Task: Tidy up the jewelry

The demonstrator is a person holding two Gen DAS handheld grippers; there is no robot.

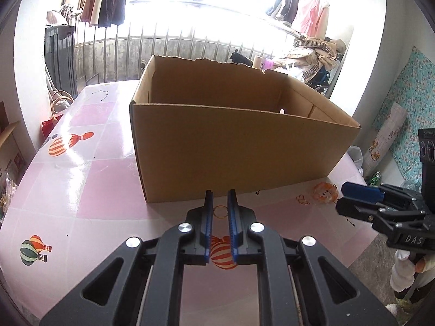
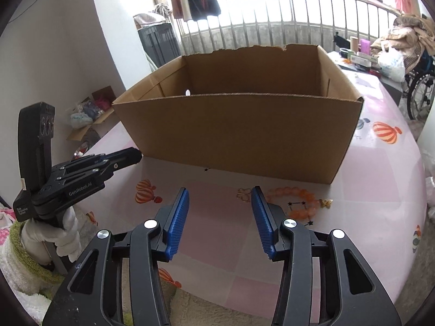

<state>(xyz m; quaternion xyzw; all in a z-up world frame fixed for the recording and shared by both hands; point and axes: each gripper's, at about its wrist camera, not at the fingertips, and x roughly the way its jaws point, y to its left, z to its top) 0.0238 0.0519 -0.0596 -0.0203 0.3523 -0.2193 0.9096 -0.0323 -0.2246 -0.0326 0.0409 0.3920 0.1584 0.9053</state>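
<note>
Jewelry lies on the pink worktop [image 2: 380, 190] before the open cardboard box [image 2: 236, 133]: an orange bead bracelet [image 2: 296, 198], a small gold clasp [image 2: 244, 194] and a thin ring [image 1: 220, 212]. Left tongs [image 1: 220, 194] hang nearly pressed together, empty (the ring shows between the tips, lying on the worktop beyond), while right tongs [image 2: 219, 191] stand spread and empty beside the bracelet.

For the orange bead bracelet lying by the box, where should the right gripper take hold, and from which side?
Grip the near arc of the orange bead bracelet, coming down from above with one finger inside the loop and one outside. It lies flat on the table, so only its bead string offers something to pinch. The open right gripper sits just left of it.
</note>
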